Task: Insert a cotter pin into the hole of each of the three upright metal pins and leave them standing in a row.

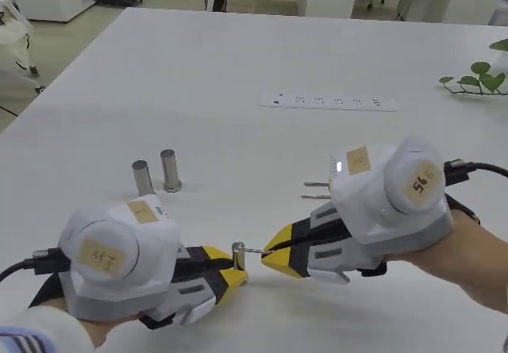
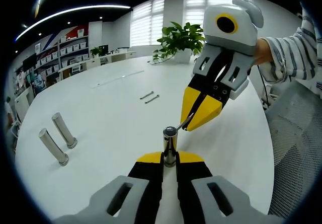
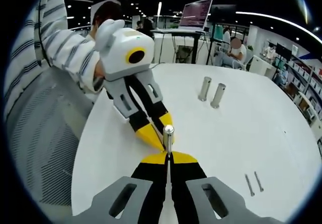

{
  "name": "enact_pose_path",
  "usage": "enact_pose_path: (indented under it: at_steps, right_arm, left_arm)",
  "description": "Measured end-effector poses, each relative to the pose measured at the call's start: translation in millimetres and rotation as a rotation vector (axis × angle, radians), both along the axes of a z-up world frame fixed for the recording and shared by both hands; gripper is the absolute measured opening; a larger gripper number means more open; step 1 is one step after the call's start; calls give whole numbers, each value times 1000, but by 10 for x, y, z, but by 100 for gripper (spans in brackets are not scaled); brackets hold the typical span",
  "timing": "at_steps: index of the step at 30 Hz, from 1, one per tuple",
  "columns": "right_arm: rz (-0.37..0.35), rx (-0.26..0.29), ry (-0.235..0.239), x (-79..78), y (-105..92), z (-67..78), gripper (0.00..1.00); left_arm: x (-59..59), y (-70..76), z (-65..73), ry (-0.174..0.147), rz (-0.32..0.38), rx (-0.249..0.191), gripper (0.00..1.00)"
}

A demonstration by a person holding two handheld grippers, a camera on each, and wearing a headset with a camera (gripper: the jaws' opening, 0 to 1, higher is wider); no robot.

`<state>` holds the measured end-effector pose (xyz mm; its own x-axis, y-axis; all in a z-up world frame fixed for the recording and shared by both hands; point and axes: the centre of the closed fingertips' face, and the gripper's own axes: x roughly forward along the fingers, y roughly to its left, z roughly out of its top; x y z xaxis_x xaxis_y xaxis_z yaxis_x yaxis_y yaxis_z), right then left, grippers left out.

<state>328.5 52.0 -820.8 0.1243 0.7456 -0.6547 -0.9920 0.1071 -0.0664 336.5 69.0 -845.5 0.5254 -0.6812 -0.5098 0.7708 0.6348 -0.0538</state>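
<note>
The left gripper [image 1: 235, 272] clamps a pin [image 1: 237, 251] upright on the counter [image 1: 238, 91] while the right gripper [image 1: 268, 256], closed on a cotter pin [image 1: 254, 251], holds its tip at the pin's head. This looks like the first insertion: next, the tip must find the hole and slide through.

One shiny metal pin [image 1: 237, 251] stands upright, a thin cotter pin [image 1: 254, 251] meeting its head from the side. Two bare metal pins [image 1: 143, 177] stand upright together, well apart from it. Two spare cotter pins [image 1: 317, 185] lie flat, parallel
</note>
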Motion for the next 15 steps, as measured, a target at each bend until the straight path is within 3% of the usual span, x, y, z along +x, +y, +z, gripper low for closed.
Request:
enact_pose_path:
  at_steps: [15]
  right_arm:
    - [5,-32,-14,3,-31,-6,2]
  left_arm:
    - [3,-13,-2,4,-1,29,7]
